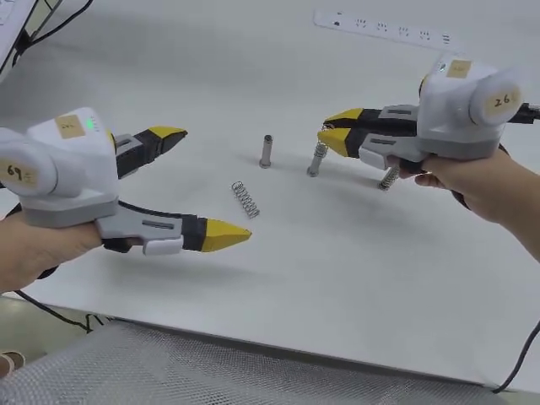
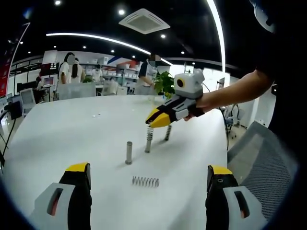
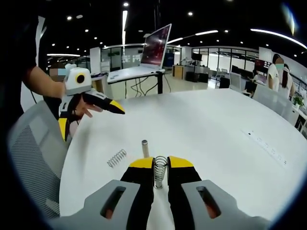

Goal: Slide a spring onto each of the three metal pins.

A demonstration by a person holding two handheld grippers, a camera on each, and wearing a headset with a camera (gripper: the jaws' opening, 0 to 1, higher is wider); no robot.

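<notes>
Progress is judged at two pins of three. On the white bench (image 1: 354, 278) the left tongs (image 1: 215, 185) are held wide apart and empty, near the front edge. The right tongs (image 1: 323, 131) are drawn close about the top of the middle spring (image 1: 318, 157), one tip on each side in their own view. They are judged to be clamped on it. That spring is already threaded on the middle pin (image 1: 313, 171), and a second spring (image 1: 389, 176) is seated on the right-hand pin (image 1: 385, 185), under the right gripper's body. The bare pin (image 1: 267, 152) stands upright and uncovered. The loose spring (image 1: 245, 199) lies flat just in front of it, well inside the bench. Left to do: the loose spring is to be lifted and slid over the bare pin.

Open bench is seen to the left of and in front of the bare pin. Its right side is crowded by the middle pin and the right tongs. A power strip (image 1: 384, 29) lies well apart, along the far side.
</notes>
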